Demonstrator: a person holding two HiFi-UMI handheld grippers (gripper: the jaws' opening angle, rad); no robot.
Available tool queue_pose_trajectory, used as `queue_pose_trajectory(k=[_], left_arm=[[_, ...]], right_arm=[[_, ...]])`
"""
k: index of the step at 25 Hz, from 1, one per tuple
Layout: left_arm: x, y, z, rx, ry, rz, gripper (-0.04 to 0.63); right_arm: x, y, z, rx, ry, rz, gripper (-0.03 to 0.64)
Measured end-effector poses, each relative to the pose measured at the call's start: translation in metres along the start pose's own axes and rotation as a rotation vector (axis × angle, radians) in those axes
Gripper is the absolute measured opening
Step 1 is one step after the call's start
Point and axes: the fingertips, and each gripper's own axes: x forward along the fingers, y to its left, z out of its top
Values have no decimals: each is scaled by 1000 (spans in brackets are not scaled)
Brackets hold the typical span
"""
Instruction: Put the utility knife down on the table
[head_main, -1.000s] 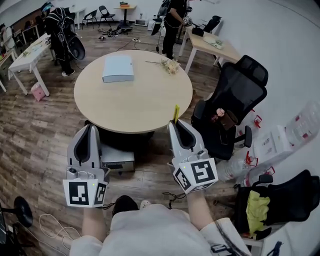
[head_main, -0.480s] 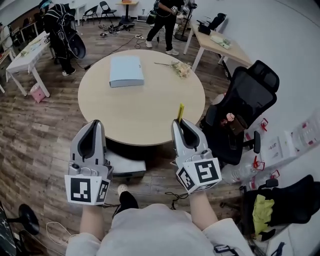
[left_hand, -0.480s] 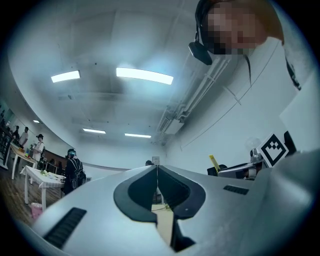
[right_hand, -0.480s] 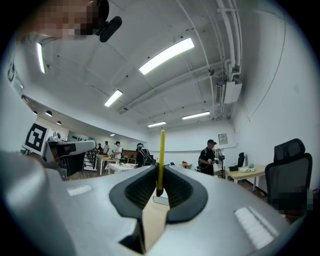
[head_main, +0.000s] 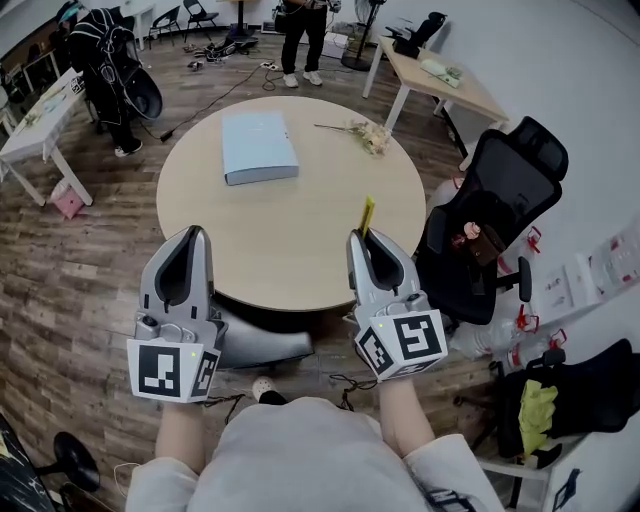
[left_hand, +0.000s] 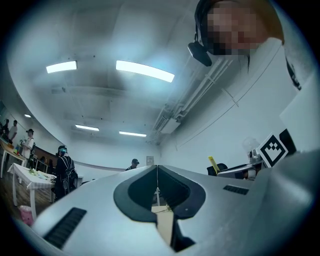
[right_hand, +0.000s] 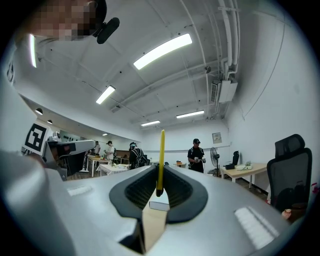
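Right tongs (head_main: 366, 238) gripped the yellow utility knife (head_main: 367, 212), which stuck up past their tips, in the air by the near edge of the round table (head_main: 300, 235). Left tongs (head_main: 195, 232) pressed together, nothing between. Pale blue box (head_main: 259, 146) and flowers (head_main: 372, 136) lay farther across.

text: none legible | left claw (head_main: 190, 235), right claw (head_main: 364, 238): square markers (head_main: 165, 377) only
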Motion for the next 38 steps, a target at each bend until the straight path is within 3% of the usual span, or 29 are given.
queue_pose_trajectory(k=[10, 18, 38], left_arm=[[30, 44, -23, -38, -6, -69, 11], [60, 56, -55, -88, 28, -74, 11], [149, 51, -88, -48, 52, 90, 11]], right_arm=[[44, 15, -13, -24, 9, -62, 55], [66, -5, -38, -13, 67, -97, 55], [167, -110, -125, 87, 277, 32, 55]])
